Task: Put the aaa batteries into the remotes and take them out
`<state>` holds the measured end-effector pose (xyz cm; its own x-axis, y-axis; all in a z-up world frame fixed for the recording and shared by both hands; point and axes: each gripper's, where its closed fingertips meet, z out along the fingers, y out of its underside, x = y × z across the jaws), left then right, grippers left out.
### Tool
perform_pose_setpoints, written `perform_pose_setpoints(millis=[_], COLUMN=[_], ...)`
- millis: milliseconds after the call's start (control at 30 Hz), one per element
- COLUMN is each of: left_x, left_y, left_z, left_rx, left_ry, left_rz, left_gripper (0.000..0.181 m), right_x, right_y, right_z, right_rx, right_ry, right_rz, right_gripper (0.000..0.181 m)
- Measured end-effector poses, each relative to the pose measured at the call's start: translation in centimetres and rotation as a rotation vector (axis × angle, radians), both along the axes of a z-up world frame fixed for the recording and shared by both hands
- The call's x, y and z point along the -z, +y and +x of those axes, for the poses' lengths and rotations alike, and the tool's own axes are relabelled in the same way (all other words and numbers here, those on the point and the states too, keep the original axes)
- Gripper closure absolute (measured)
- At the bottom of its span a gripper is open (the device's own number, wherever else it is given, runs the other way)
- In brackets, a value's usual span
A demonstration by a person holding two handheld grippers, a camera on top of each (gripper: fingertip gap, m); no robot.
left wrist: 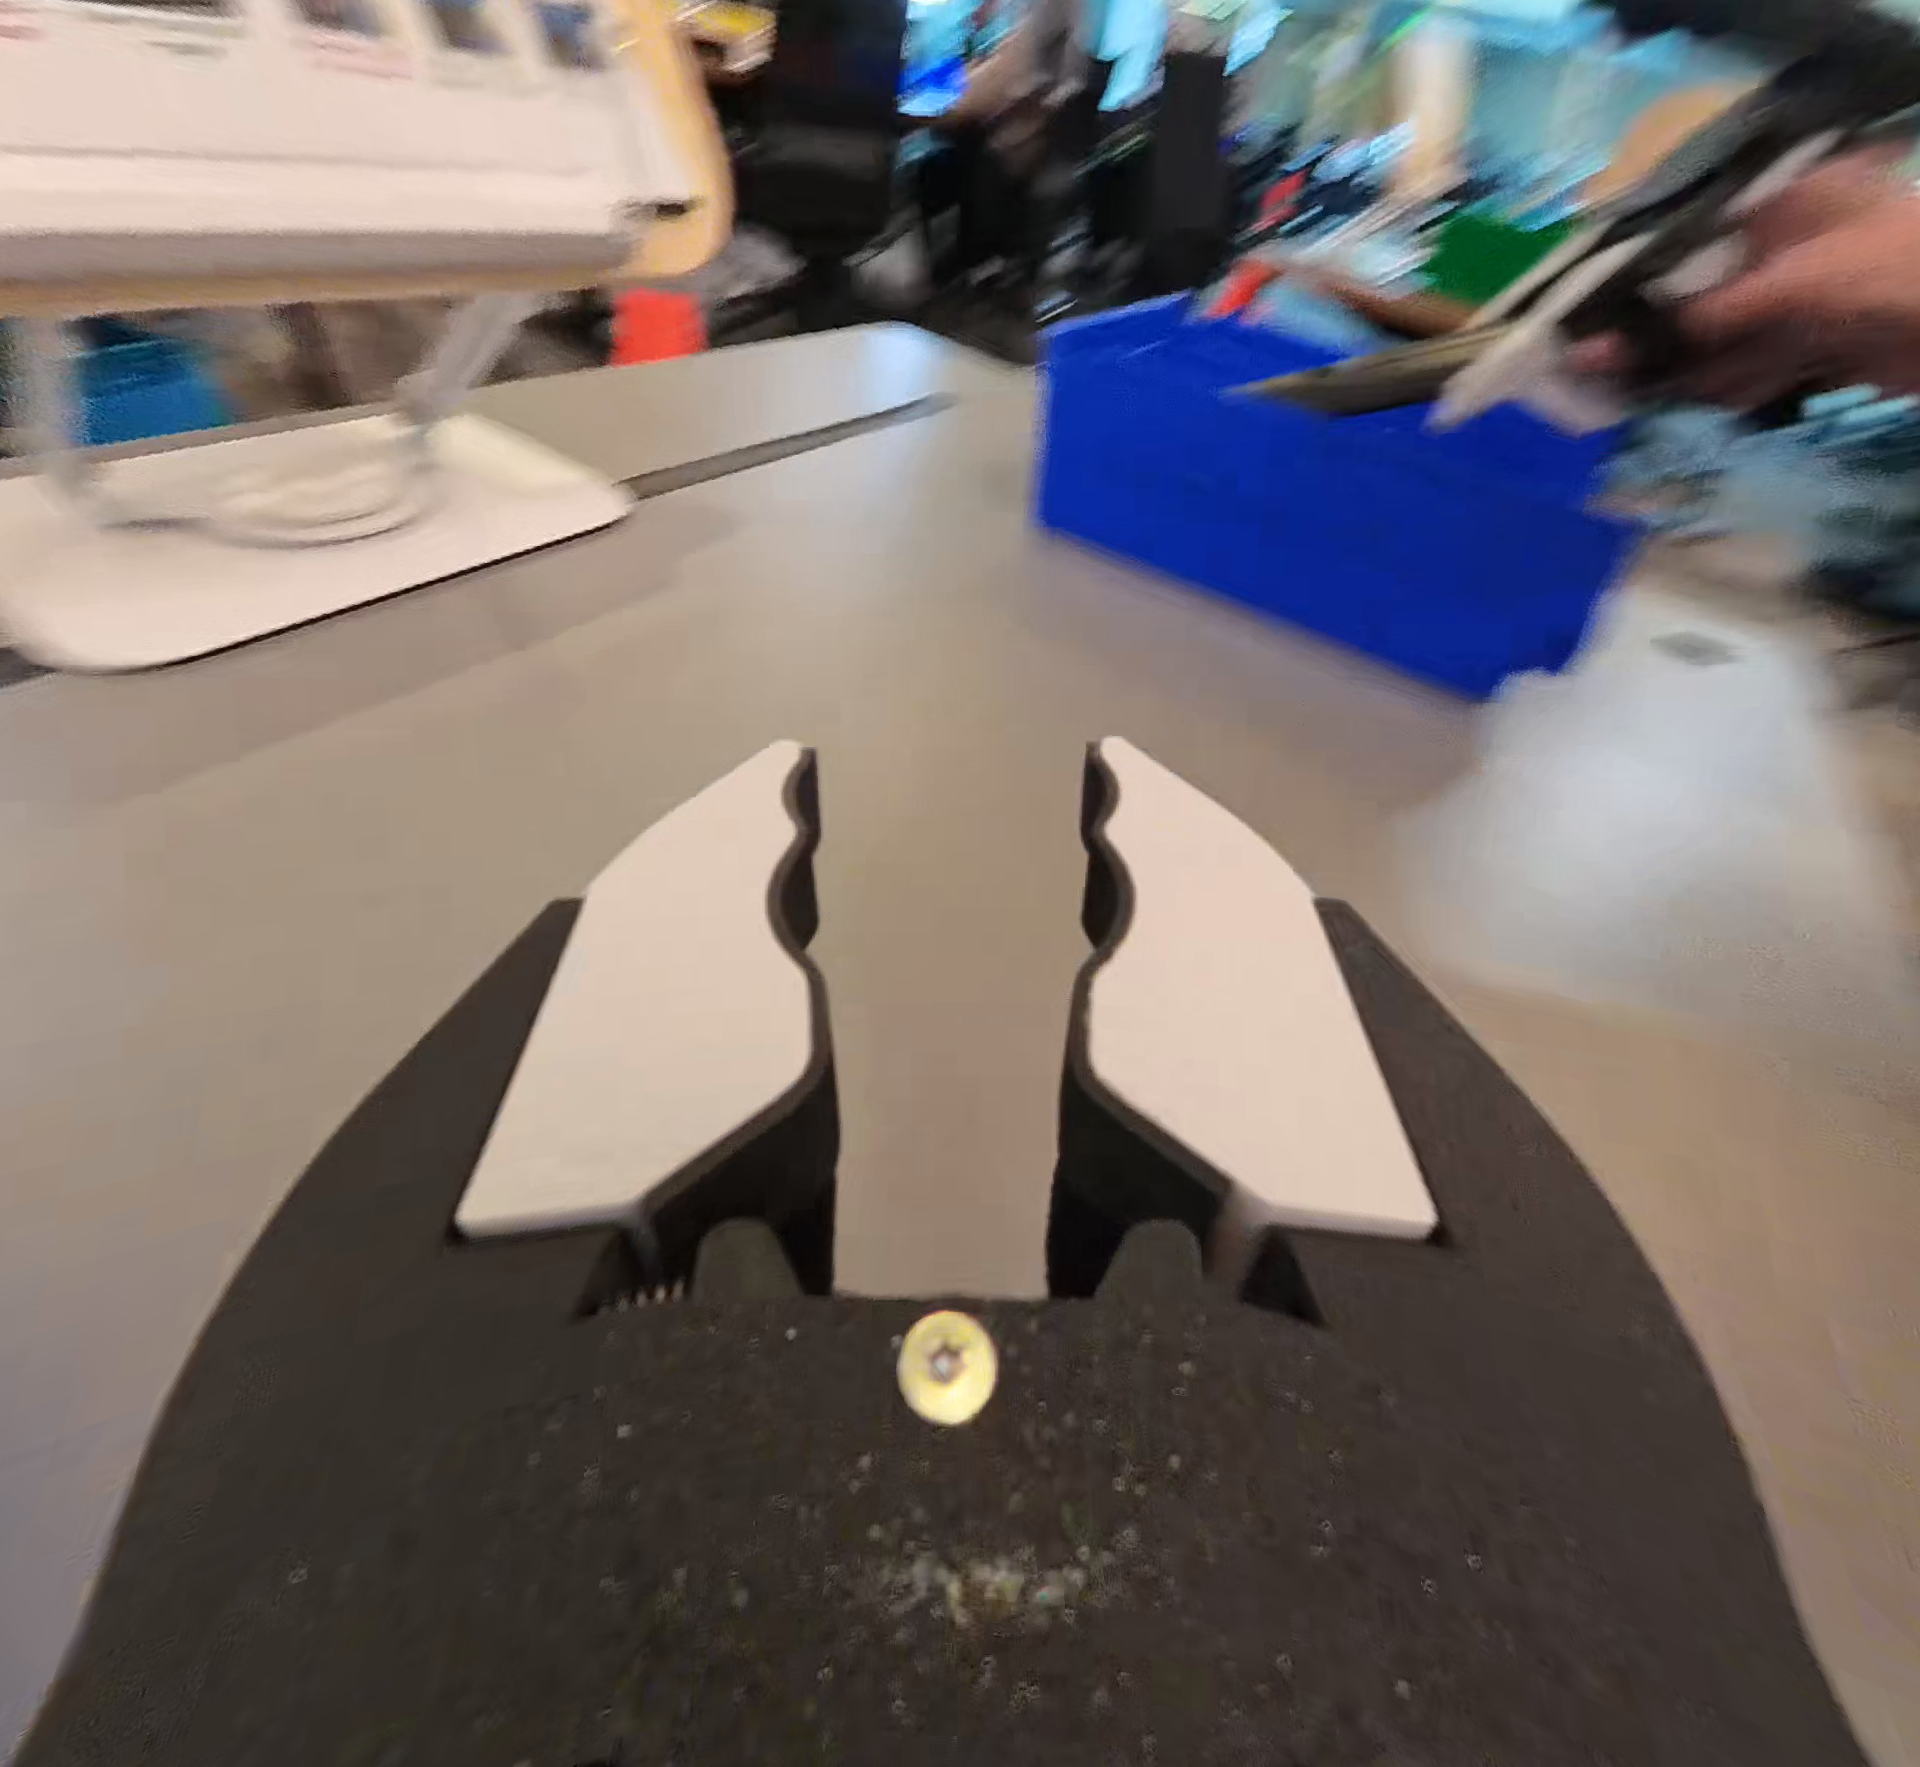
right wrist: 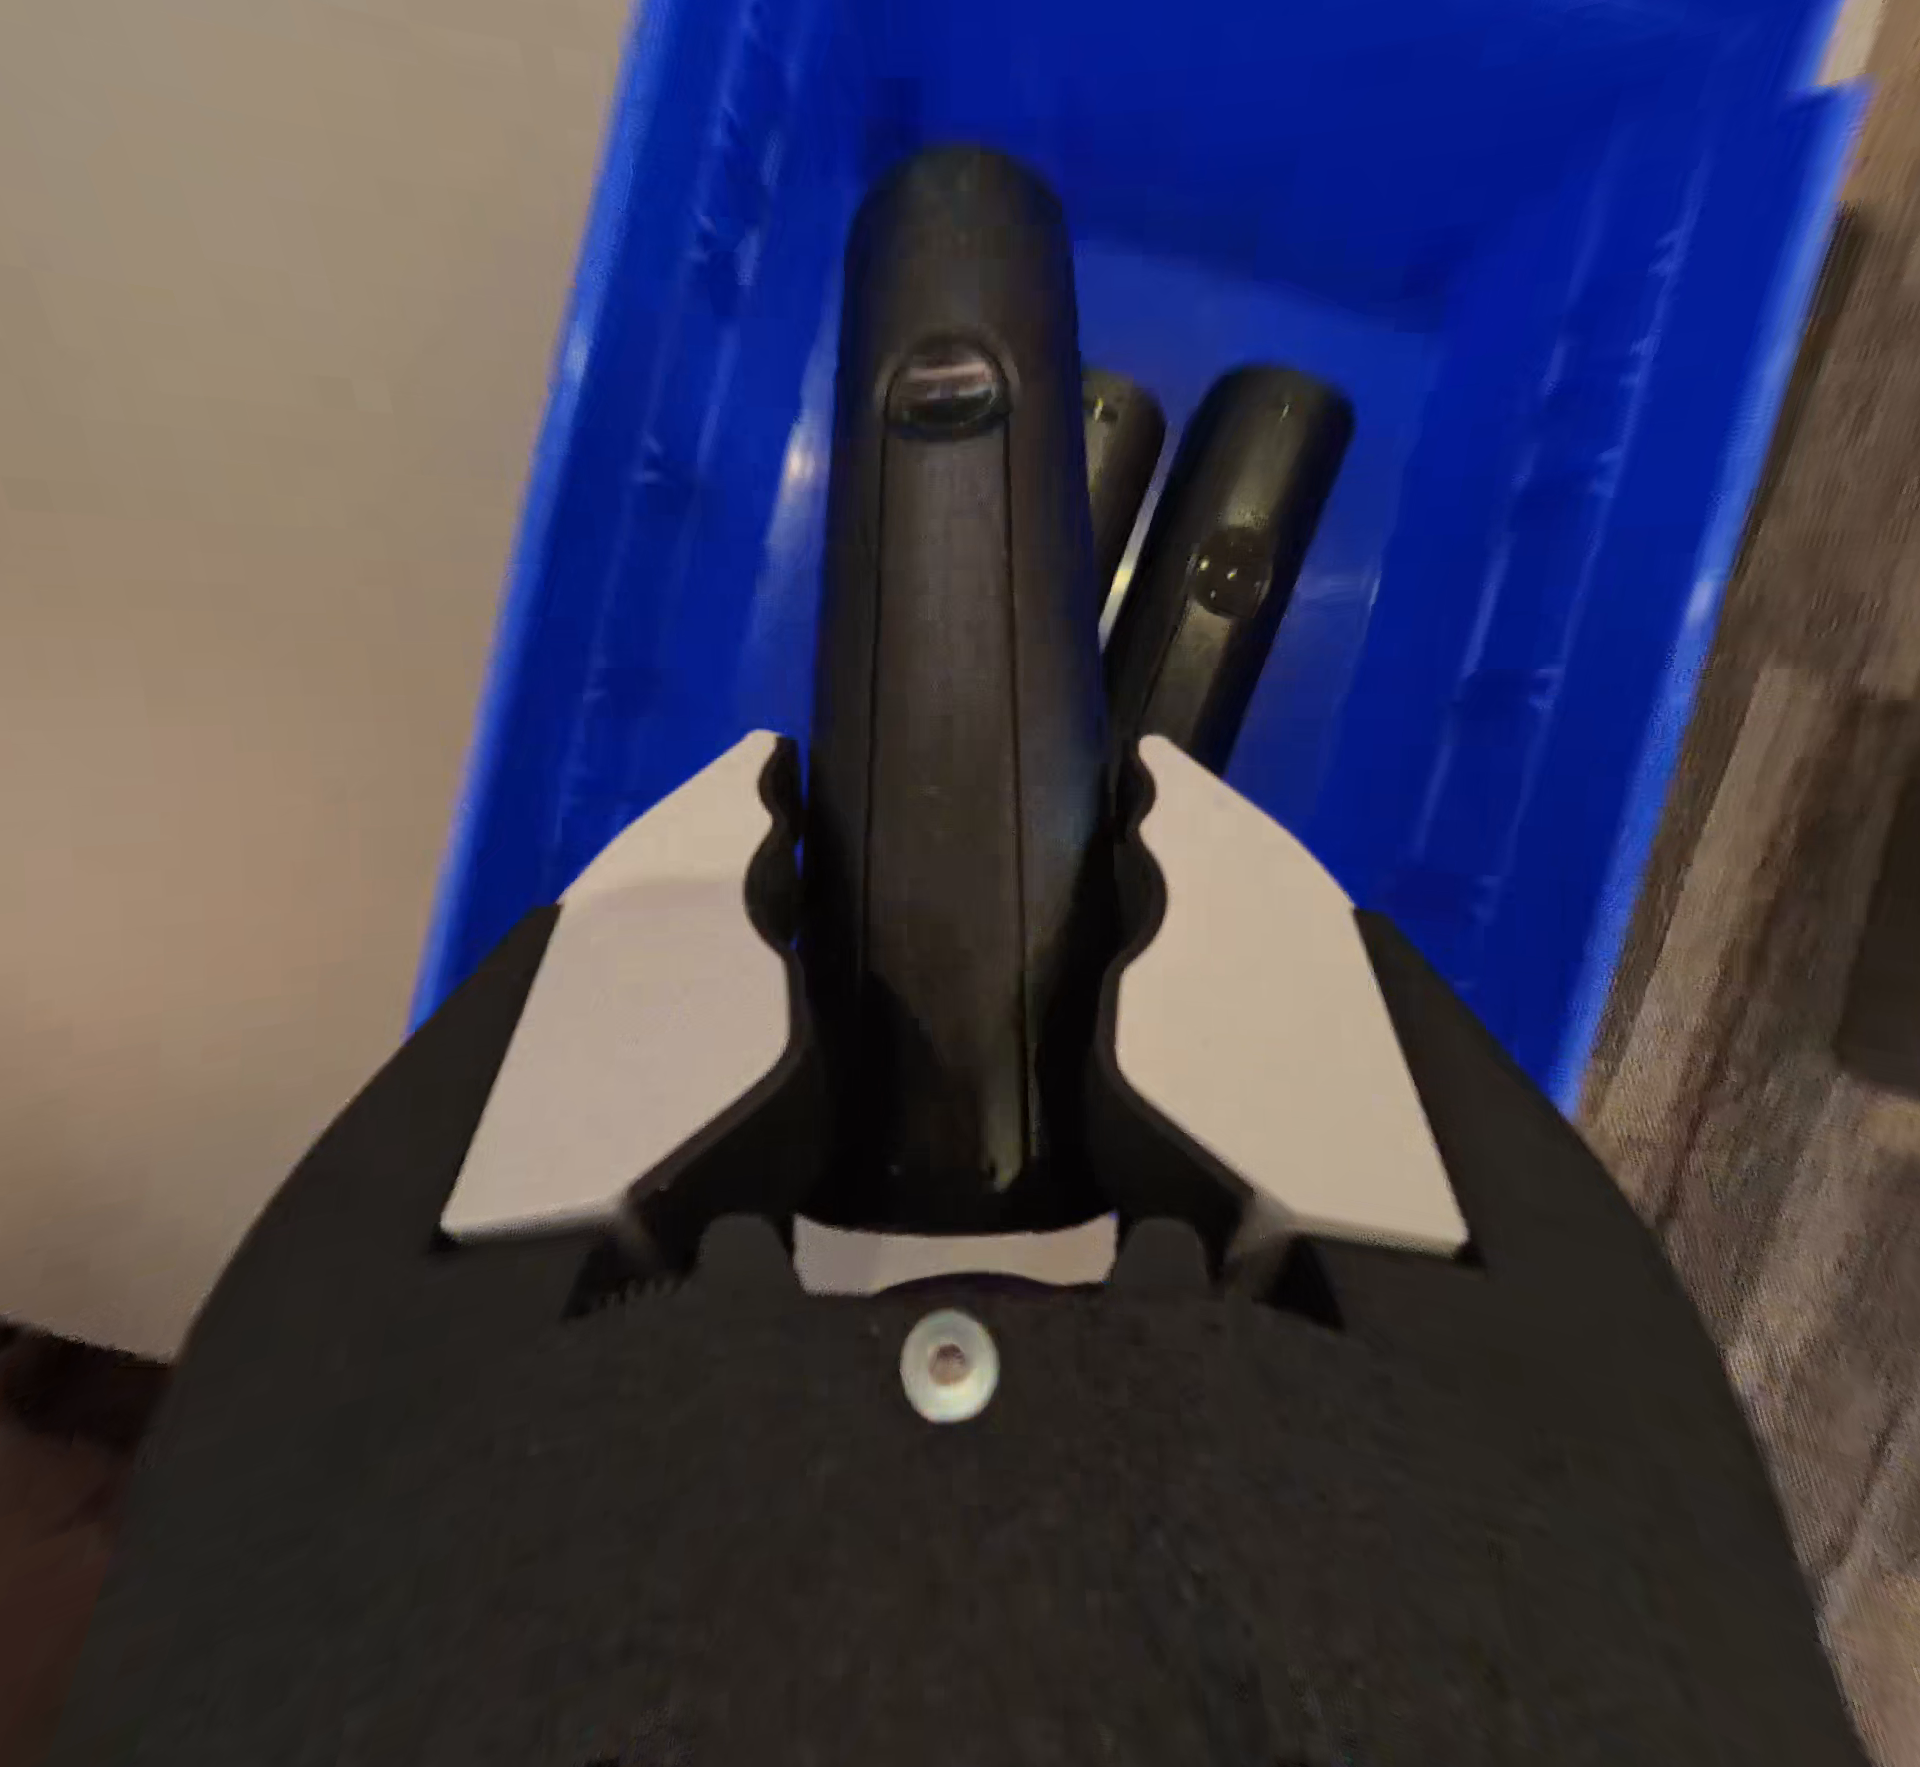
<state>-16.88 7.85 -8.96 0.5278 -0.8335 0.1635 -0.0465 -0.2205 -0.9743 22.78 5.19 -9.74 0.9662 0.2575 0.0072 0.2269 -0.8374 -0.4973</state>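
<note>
My right gripper (right wrist: 956, 761) is shut on a black remote (right wrist: 951, 574), held back side up over the blue bin (right wrist: 1621, 429). Two more black remotes (right wrist: 1226, 564) lie inside the bin, one mostly hidden behind the held one. In the left wrist view my left gripper (left wrist: 948, 761) is open and empty, low over the grey table (left wrist: 831, 616). The blue bin (left wrist: 1309, 512) stands ahead to its right, and the right gripper (left wrist: 1558, 325) shows blurred above it, in a person's hand. No batteries show.
A white stand base (left wrist: 301, 533) holding a printed board (left wrist: 312, 55) stands at the left back of the table. A blurred white patch (left wrist: 1621, 844) lies on the table by the bin. The floor (right wrist: 1787, 990) shows right of the bin. The left gripper's tips are roughly 40 centimetres from the right gripper's.
</note>
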Motion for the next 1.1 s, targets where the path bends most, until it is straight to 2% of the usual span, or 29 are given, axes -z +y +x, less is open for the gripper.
perform_pose_setpoints(millis=[67,133,267,367,433,567,667,767,833,867,900,967,1033,1100], left_x=[1.1,1.7,1.9,1.6,1.4,1.0,0.6,-0.4,-1.8,-2.7,-3.6,-5.6,-7.1,-7.2], left_y=[1.5,2.1,2.1,2.1,2.0,1.9,1.8,0.8,-1.3,-2.7,-4.0,-6.2,-7.4,-7.8], left_z=[-1.5,-2.4,-2.6,-3.0,-3.1,-3.3,-3.3,-2.7,-2.5,-2.8,-3.3,-5.5,-8.7,-12.2], left_rx=[-0.147,-0.223,-0.221,-0.225,-0.221,-0.213,-0.207,-0.157,-0.094,-0.068,-0.060,-0.088,-0.187,-0.320], left_ry=[0.124,0.175,0.187,0.169,0.154,0.146,0.135,0.094,0.039,0.020,0.014,0.018,0.033,0.089], left_rz=[0.008,-0.014,-0.066,-0.081,-0.089,-0.095,-0.090,-0.085,-0.117,-0.124,-0.119,-0.098,-0.068,-0.059], left_gripper=[0.133,0.131,0.125,0.125,0.125,0.125,0.125,0.124,0.123,0.123,0.121,0.116,0.117,0.116], right_x=[2.4,4.1,6.1,7.0,7.6,7.6,7.4,4.6,0.6,-1.9,-4.4,-8.0,-9.5,-9.3], right_y=[0.3,0.3,-0.1,-0.7,-0.9,-0.7,-0.9,-0.9,-0.9,-0.6,-0.5,-1.2,-3.1,-5.5], right_z=[-0.1,-0.8,-2.9,-2.8,-2.9,-3.1,-3.1,-1.7,-0.9,-1.7,-3.5,-9.1,-15.3,-21.4], right_rx=[0.027,0.030,0.048,0.061,0.074,0.077,0.059,0.108,0.135,0.126,0.093,-0.066,-0.254,-0.438], right_ry=[-0.045,-0.071,-0.069,-0.125,-0.082,0.000,0.016,-0.017,-0.072,-0.060,-0.006,0.144,0.302,0.476], right_rz=[-0.093,-0.192,-0.341,-0.428,-0.469,-0.467,-0.453,-0.339,-0.173,-0.041,0.094,0.314,0.422,0.474], right_gripper=[0.122,0.122,0.122,0.121,0.121,0.123,0.113,0.111,0.109,0.111,0.114,0.113,0.116,0.117])
